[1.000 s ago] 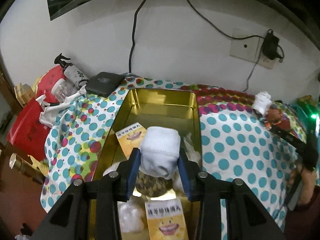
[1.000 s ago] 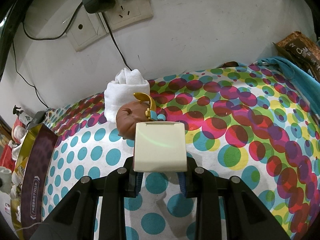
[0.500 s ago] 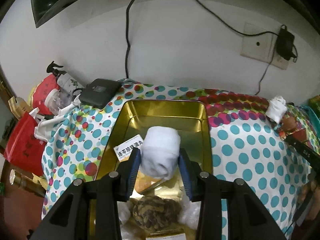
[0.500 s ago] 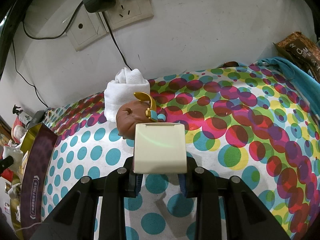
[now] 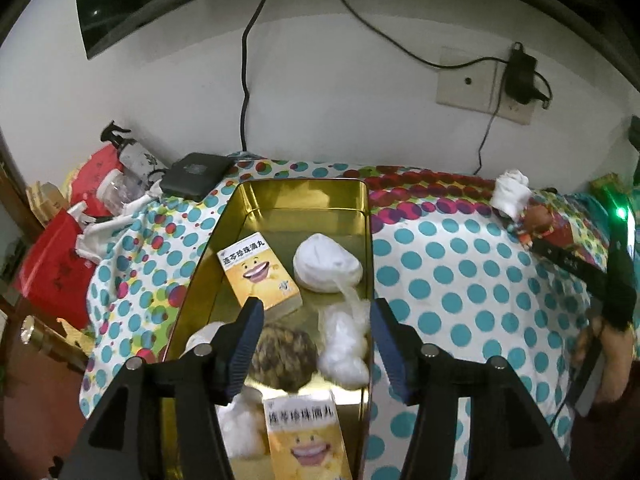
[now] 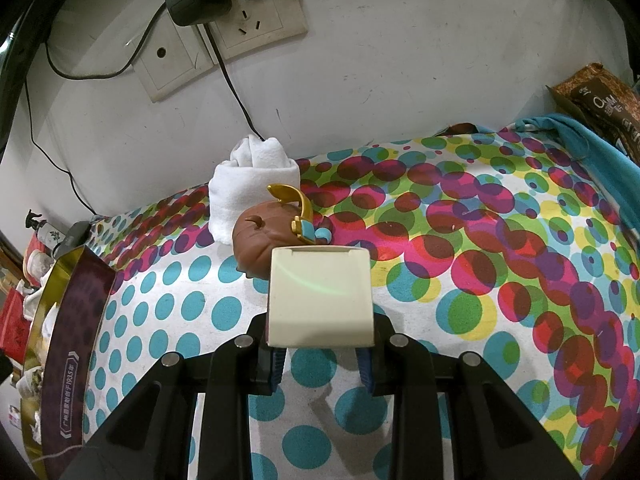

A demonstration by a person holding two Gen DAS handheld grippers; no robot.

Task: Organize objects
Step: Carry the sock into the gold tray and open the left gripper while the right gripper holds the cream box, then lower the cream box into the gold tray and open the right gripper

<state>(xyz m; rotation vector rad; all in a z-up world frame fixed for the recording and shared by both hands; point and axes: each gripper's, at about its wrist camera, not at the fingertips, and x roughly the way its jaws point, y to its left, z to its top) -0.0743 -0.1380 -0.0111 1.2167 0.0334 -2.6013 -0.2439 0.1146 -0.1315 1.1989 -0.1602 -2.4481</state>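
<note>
Gold tin (image 5: 362,216): open, on dotted cloth (image 5: 448,264), long axis running from 12 to 6 o'clock in the left wrist view.

Contents of tin:
- White rolled sock (image 5: 326,266), lying loose toward 1 o'clock of the tin floor, near the right wall, clear of both pads.
- Yellow box (image 5: 260,274) with smiling face, at 10 o'clock of the floor, lying flat and angled.
- Second yellow box (image 5: 306,436), same print, at 6 o'clock.
- Brown knobbly lump (image 5: 282,354), centre, kind not clear.
- White cotton wads (image 5: 346,346), just right of the lump; more white wadding at 7 o'clock.

Left gripper (image 5: 316,344): above the near half of the tin, jaws wide, just been opening, nothing between the pads.

Right gripper (image 6: 322,364): narrow, clamped on a cream square box (image 6: 320,296), held above the cloth.

Beyond the cream box, at 12 o'clock in the right wrist view: brown figure (image 6: 268,240) with gold and blue fitting, touching a white rolled towel (image 6: 252,190) behind it near the wall.

Side of tin visible at 8 o'clock in the same view.

Wall: socket plate (image 6: 256,20) with plug and adapter at 11 o'clock.
</note>
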